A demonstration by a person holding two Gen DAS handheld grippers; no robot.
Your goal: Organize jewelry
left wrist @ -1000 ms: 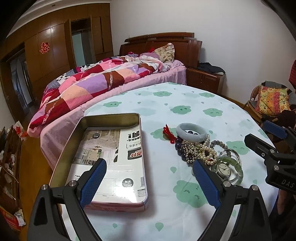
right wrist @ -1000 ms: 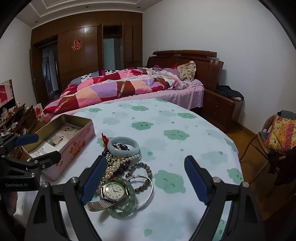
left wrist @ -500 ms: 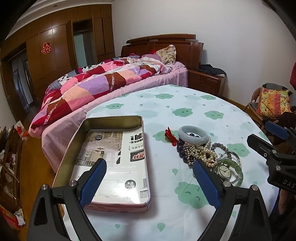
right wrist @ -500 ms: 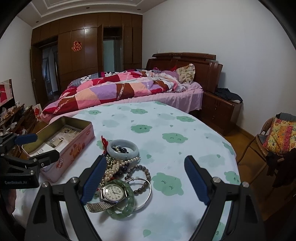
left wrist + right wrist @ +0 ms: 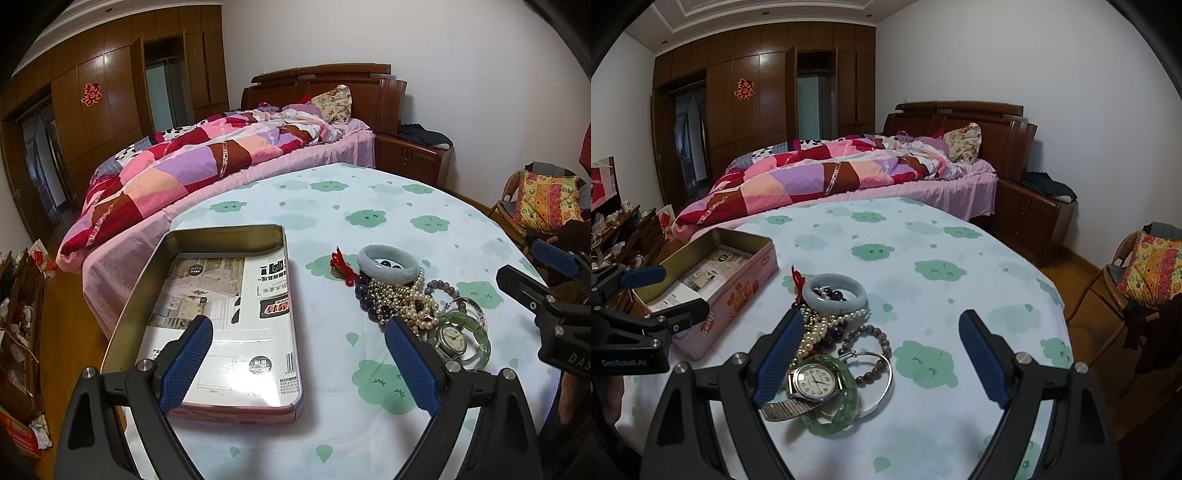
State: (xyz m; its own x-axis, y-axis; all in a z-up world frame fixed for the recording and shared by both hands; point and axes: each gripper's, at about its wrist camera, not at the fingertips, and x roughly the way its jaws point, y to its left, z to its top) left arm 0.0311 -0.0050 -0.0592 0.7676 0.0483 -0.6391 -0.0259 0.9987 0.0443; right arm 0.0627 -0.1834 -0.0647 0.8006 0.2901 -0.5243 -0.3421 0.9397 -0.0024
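Right wrist view alone shows the pink outer wall of the rectangular metal tin (image 5: 738, 295), left of the spread, empty right gripper (image 5: 881, 356). Left wrist view alone looks down into the tin: a printed paper sheet (image 5: 229, 314) lies inside, under the spread, empty left gripper (image 5: 299, 360). The heap of beaded bracelets, bangles and a wristwatch (image 5: 831, 343) lies on the cloud-print tabletop (image 5: 960, 258) at the right gripper's left finger.

Left claw (image 5: 299, 354): black plastic frame, two fingers (image 5: 186, 360) faced with ribbed blue pads, silver screws at the pivots; white "GenRobot.AI" lettering on its body. Right claw (image 5: 881, 356): identical build; partial "DAS" lettering.
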